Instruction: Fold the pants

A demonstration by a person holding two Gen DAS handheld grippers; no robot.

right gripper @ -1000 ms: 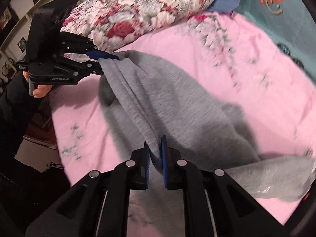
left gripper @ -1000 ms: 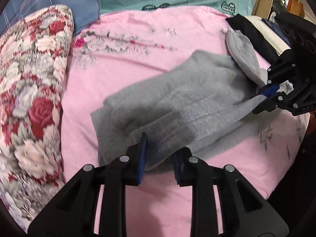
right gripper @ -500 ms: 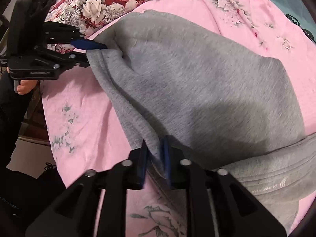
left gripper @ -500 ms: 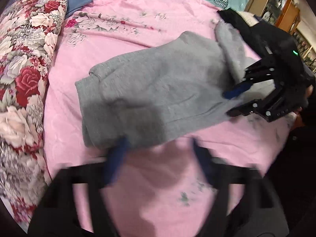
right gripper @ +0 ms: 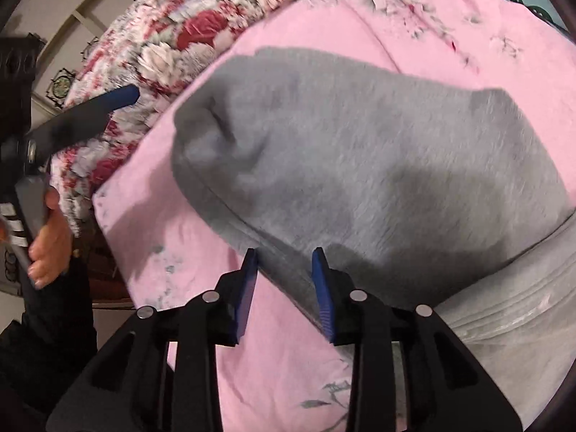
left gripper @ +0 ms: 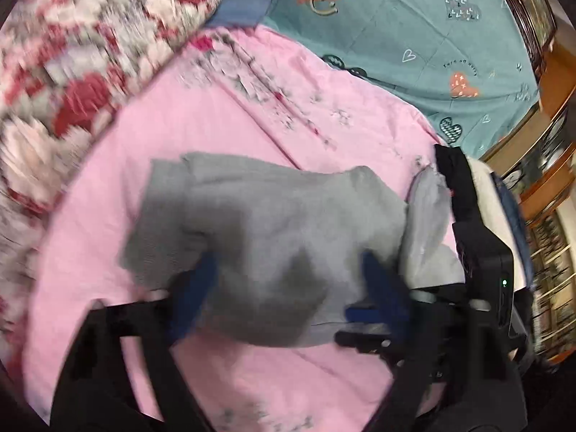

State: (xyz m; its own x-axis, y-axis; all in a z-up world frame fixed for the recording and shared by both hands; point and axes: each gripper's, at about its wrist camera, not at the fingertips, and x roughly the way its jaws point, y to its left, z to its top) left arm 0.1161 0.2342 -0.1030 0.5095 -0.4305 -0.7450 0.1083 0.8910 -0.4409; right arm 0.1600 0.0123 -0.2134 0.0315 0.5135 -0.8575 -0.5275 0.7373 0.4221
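A: Where are the pants (right gripper: 360, 158)?

B: The grey pants lie folded on the pink sheet (right gripper: 288, 360), spread flat in a broad pad. The folded edge faces the near side of the bed, and the ribbed waistband (right gripper: 511, 295) shows at the lower right of the right wrist view.

A: Does either tool hold them?

B: No. The right gripper (right gripper: 284, 273) has its jaws spread apart, with the near edge of the pants lying between the blue pads (right gripper: 324, 298), but the pads do not press on the cloth. They have just been opening.

A: And the left one?

B: The left gripper (left gripper: 288, 280) is blurred in its own view. Its jaws stand wide, one blue pad on each side of the pants' near part, and the cloth lies loose on the sheet beneath them. They have just been closing from a wider spread. In the right wrist view one blue finger (right gripper: 104, 102) of it points up over the flowered quilt (right gripper: 201, 25), clear of the pants, with a hand (right gripper: 48, 237) on its handle.

A: What lies around?

B: The flowered quilt is bunched along the far left side. A teal cover with hearts (left gripper: 414, 28) runs along the back, and a pile of dark and pale clothes (left gripper: 464, 187) sits at the right edge of the bed, just beside the pants.
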